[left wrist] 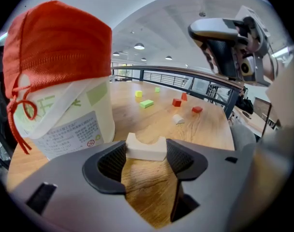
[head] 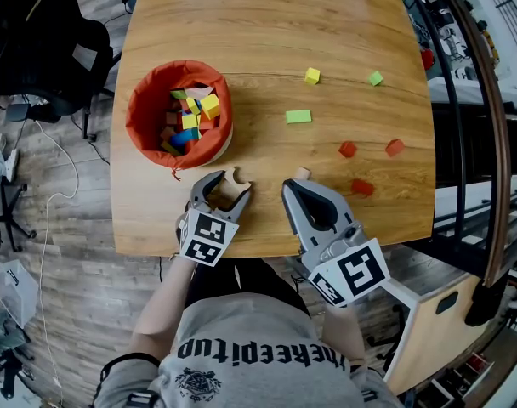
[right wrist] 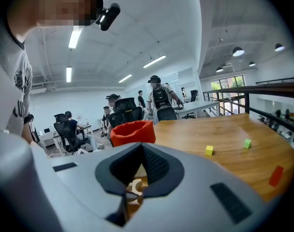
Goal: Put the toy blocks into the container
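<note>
Left gripper view showed the left gripper (left wrist: 147, 152) with its jaws spread wide. A pale arch block (left wrist: 146, 147) sat between the pads, flat on the table (left wrist: 195, 129). Each end of the block lay right against a pad, and no squeeze on it could be made out. The container (left wrist: 60, 52), a pale tub lined with orange cloth, stood just beside the left jaw.

From the head view, the left gripper (head: 231, 185) pointed away from the person, with the arch block (head: 234, 177) at its tips, close to the container (head: 140, 100). The container already held a heap of coloured blocks (head: 190, 113).

The right gripper (head: 292, 187) lay beside the left one, near the front edge of the table (head: 267, 32). Its jaws were pressed together and held nothing. A small pale block (head: 303, 173) sat just past its tip; whether they touched could not be made out. The right gripper view showed the same: the pads of the right gripper (right wrist: 139, 164) met with nothing pinched between them. The orange container (right wrist: 132, 132) rose behind them.

More blocks lay loose on the table, well apart from both grippers: a yellow block (head: 312, 76), a small green block (head: 375, 78), a flat green block (head: 298, 116) and three red blocks (head: 348, 149).
</note>
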The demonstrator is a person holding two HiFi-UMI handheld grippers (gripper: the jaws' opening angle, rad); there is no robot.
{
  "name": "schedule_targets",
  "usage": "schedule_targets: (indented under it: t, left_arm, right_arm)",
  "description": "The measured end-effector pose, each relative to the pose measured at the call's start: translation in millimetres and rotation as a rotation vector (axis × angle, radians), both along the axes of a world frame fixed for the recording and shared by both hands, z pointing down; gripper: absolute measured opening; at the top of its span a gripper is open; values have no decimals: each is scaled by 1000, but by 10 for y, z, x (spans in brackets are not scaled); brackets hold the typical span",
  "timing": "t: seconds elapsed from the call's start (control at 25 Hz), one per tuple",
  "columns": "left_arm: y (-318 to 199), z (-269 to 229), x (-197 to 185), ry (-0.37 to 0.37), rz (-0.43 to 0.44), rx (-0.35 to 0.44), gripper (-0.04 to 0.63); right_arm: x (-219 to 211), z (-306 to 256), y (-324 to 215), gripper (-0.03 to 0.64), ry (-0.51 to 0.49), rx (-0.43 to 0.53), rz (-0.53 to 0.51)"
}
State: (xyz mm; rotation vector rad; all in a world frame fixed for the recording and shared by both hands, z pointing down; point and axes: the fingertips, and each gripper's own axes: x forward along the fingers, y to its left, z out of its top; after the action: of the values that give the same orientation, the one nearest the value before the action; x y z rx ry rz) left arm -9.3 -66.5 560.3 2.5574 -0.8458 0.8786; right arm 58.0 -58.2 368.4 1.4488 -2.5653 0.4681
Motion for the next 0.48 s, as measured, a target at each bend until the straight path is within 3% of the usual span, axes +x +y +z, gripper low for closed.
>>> schedule_targets:
  t: [0.48]
  left_arm:
    - [-55,-722,137,153,13,61,272]
  right_arm:
    - [-23,-90,2,11,-1,25,-1]
